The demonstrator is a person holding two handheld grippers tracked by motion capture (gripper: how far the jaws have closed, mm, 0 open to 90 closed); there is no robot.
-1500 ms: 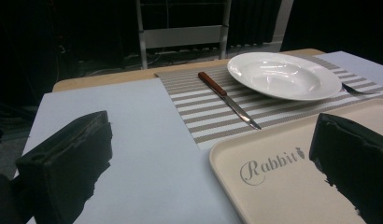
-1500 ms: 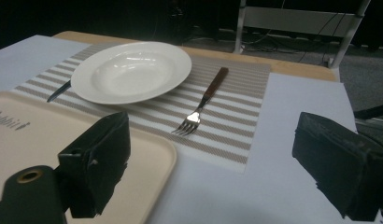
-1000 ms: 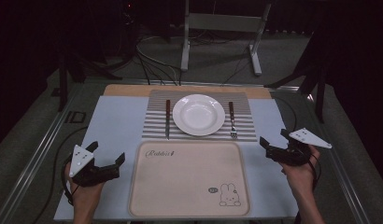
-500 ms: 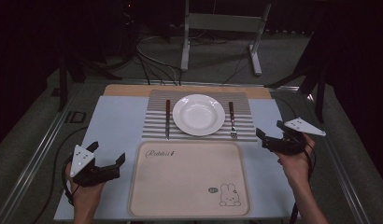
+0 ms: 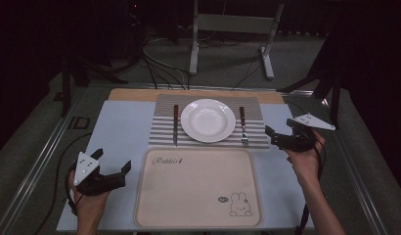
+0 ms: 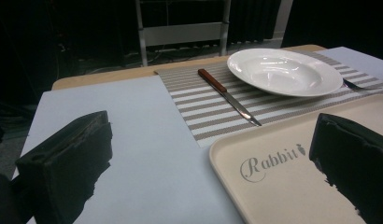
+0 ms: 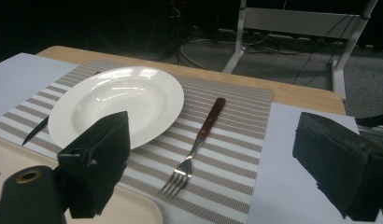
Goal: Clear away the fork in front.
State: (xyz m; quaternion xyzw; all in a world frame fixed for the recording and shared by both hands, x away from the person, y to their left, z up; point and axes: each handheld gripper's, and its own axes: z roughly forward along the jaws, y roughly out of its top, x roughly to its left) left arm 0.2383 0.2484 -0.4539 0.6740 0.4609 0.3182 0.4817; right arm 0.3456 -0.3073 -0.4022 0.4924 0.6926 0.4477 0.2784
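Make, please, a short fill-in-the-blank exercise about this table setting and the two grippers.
1. The knife lies to the ___ of the white plate in the high view.
2. The fork rests on the striped ___.
3. The beige tray shows a drawn ___ in one corner.
4. The right gripper hovers nearest the ___.

Missing words: left; placemat; rabbit; fork

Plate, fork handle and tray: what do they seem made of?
Plate: likely glazed ceramic, white with glossy highlights. Fork handle: reddish-brown, wood or plastic; metal tines. Tray: probably matte beige plastic, printed with "Rabbit" and a rabbit.
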